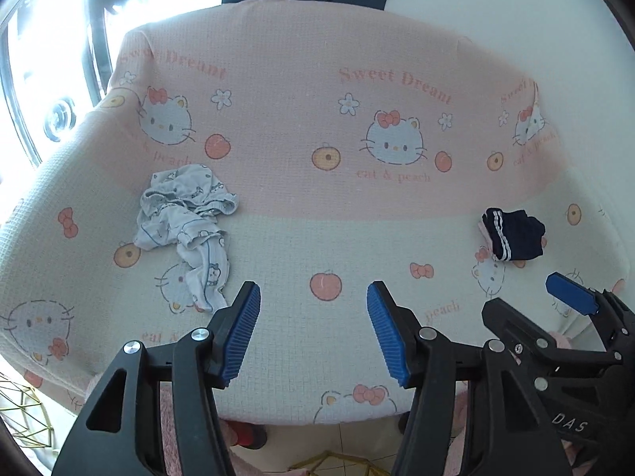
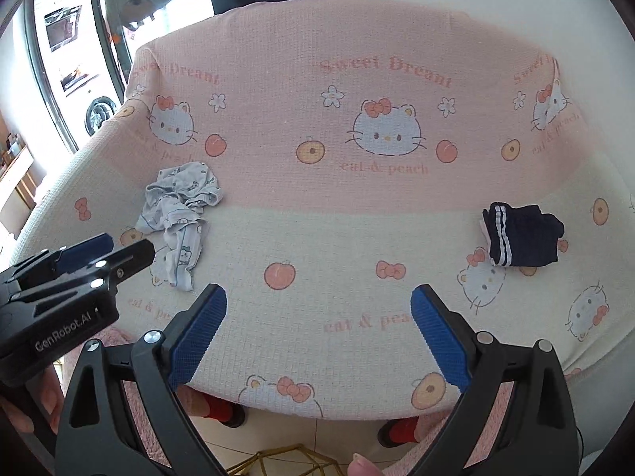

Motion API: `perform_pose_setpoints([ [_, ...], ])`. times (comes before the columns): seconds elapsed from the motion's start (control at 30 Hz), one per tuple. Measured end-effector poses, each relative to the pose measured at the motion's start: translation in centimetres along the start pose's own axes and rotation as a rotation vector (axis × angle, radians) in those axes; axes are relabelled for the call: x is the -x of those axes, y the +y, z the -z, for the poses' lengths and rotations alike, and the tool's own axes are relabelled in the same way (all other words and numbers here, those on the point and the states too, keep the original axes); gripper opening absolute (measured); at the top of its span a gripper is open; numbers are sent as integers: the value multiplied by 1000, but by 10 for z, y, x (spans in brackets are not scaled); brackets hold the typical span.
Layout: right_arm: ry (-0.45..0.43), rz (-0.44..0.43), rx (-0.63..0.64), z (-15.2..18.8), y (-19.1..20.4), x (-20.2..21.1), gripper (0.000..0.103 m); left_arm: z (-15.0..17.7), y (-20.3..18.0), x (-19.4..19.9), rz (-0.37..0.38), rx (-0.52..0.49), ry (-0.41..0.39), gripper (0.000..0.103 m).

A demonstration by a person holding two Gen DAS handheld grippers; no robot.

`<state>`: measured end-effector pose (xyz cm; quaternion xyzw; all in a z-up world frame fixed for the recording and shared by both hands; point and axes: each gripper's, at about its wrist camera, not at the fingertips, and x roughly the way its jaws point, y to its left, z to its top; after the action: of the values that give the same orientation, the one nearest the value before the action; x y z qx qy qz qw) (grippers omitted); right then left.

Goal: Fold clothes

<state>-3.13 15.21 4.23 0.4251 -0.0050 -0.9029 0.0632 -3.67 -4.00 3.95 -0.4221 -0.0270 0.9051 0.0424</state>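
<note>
Big pink-and-cream blanket point(image 1: 317, 59) w/ cat faces, peaches, bows and "Sweet Dream" lettering covers the whole surface, draped up at the back and hanging over the front edge.

Two garments on it, well apart. Left side: one pale grey-white printed garment point(image 1: 186, 222), crumpled in a heap on the pink/cream boundary, small cartoon print, dark piping, one twisted leg or sleeve trailing toward the front. Right side: one navy piece point(image 2: 520, 240), folded into a compact block, two white stripes along its left edge, something pink just peeking out under it. So one folded, one not.

Two tongs, both hovering over the blanket's front edge, both released, nothing between the blue pads. Left tongs point(image 1: 313, 329) spread wide, near the trailing end of the pale garment but not touching. Right tongs point(image 2: 319, 333) also spread wide, over bare cream cloth between the two garments.

Below the edge: tiled floor, two red-socked feet in dark shoes point(image 2: 222, 412), one gold wire frame point(image 2: 278, 464). Fingertip point(image 2: 363, 466) at bottom of right view.
</note>
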Motion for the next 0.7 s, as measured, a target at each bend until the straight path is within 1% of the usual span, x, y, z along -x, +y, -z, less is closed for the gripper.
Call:
perform_pose_setpoints([
  [0.07,-6,0,-10,5,-3,7,96,8,-3,6,2,10,1,59],
  [0.2,-21,6,10,13,-1,17,96,19,-10,13,-7,5,-5,59],
  [0.23,-24,11,13,14,0,17,96,20,-11,13,-21,0,-12,59],
  [0.3,-30,21,20,17,2,19,96,22,-11,13,-20,6,-9,59],
  [0.43,-15,-4,-2,19,-1,17,96,23,-7,9,11,39,15,59],
  [0.6,-9,5,6,21,-2,14,96,24,-11,6,4,17,17,59],
  [0.7,0,0,-4,23,-3,12,96,25,-12,5,7,20,22,59],
])
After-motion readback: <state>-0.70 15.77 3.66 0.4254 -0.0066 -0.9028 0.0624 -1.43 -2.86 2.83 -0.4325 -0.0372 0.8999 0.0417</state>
